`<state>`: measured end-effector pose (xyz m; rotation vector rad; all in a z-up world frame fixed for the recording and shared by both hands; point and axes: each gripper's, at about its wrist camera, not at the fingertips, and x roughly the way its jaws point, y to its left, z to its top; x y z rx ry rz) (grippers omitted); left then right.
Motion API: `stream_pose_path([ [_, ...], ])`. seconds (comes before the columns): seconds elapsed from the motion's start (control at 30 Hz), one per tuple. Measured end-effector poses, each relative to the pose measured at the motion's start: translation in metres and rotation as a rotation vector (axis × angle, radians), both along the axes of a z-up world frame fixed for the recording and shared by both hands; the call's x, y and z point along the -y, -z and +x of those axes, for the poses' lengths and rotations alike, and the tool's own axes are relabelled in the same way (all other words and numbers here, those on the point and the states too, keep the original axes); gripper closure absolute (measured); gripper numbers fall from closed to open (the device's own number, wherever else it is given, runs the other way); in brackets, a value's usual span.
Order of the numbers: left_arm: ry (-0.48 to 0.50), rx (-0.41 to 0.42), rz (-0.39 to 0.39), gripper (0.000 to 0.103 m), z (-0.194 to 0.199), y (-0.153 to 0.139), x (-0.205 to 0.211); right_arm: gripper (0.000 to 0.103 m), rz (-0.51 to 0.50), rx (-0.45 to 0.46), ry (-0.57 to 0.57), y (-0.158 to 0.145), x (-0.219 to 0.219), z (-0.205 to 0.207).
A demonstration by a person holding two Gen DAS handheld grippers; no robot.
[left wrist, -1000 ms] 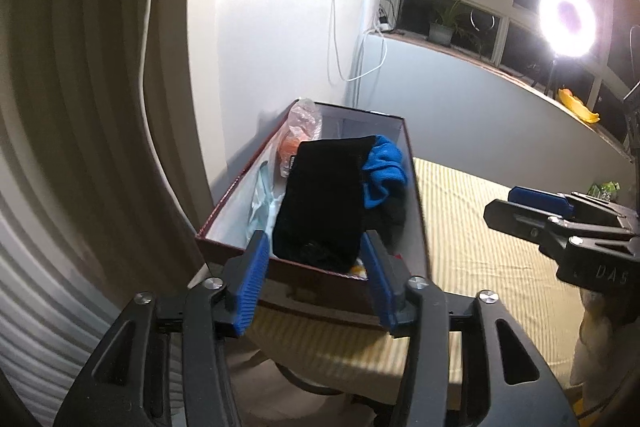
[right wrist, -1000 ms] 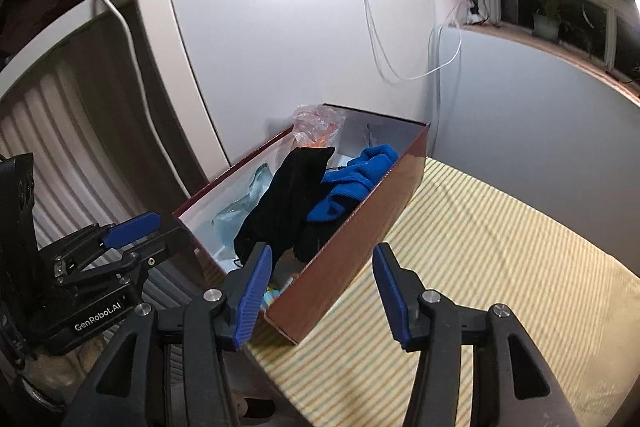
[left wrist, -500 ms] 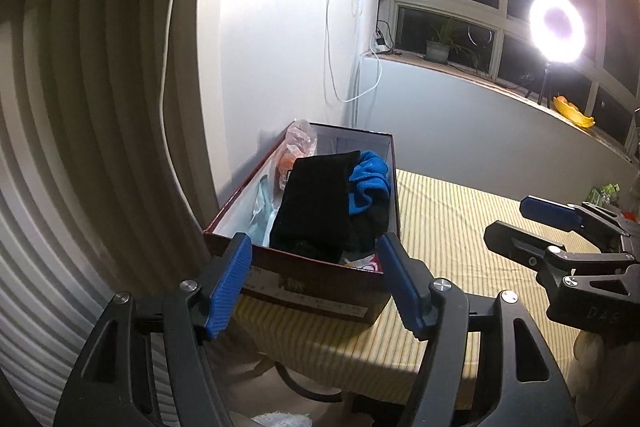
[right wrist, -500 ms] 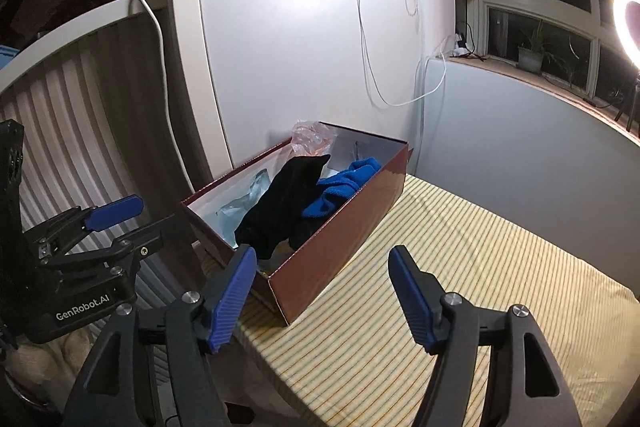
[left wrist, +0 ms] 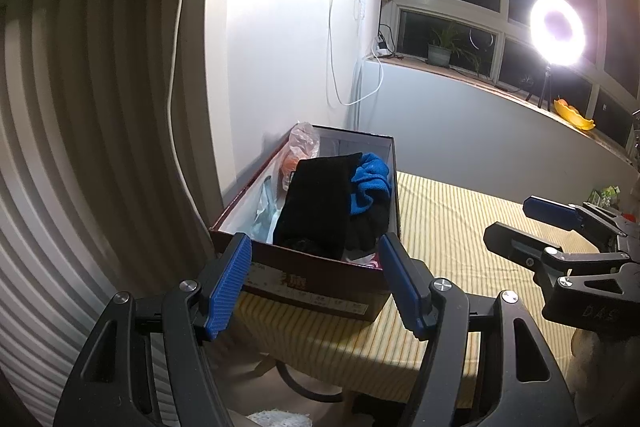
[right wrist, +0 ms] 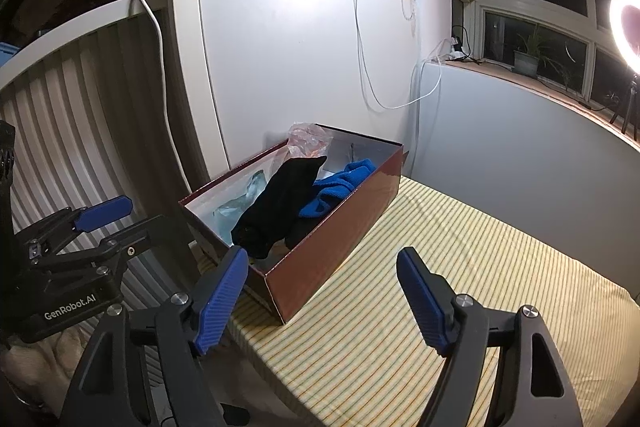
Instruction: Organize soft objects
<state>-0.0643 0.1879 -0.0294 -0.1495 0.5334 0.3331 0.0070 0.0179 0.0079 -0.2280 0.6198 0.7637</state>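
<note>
Left wrist view looks over the short end of a dark red cardboard box [left wrist: 316, 283] at the corner of the desk [left wrist: 460, 227], which wears a yellow striped cloth. Inside, a black knitted piece [left wrist: 316, 199] lies lengthwise on top, matte and limp; a blue terry cloth [left wrist: 370, 181] is bunched beside it against the right wall, and crinkly clear plastic bags [left wrist: 302, 143] fill the far left corner. No soft item shows on the bare cloth in either view, so I'd judge the sorting nearly or wholly done, with at most some tidying inside the box left.

Both tools are empty. The left hand-held gripper [left wrist: 316, 283] has its ribbed blue pads spread, having just widened, with only the box end seen between them at a distance. The right hand-held gripper [right wrist: 320, 299] has likewise just been opening and holds nothing; it hangs off the box's near corner.
</note>
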Motion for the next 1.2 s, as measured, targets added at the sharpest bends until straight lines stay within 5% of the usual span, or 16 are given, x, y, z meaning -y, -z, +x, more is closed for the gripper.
stream_pose_path([
  [1.2, 0.013, -0.003, -0.008, 0.03, -0.0004, -0.0015, 0.0065, 0.029, -0.004, -0.015, 0.009, 0.0068, 0.005, -0.0001],
])
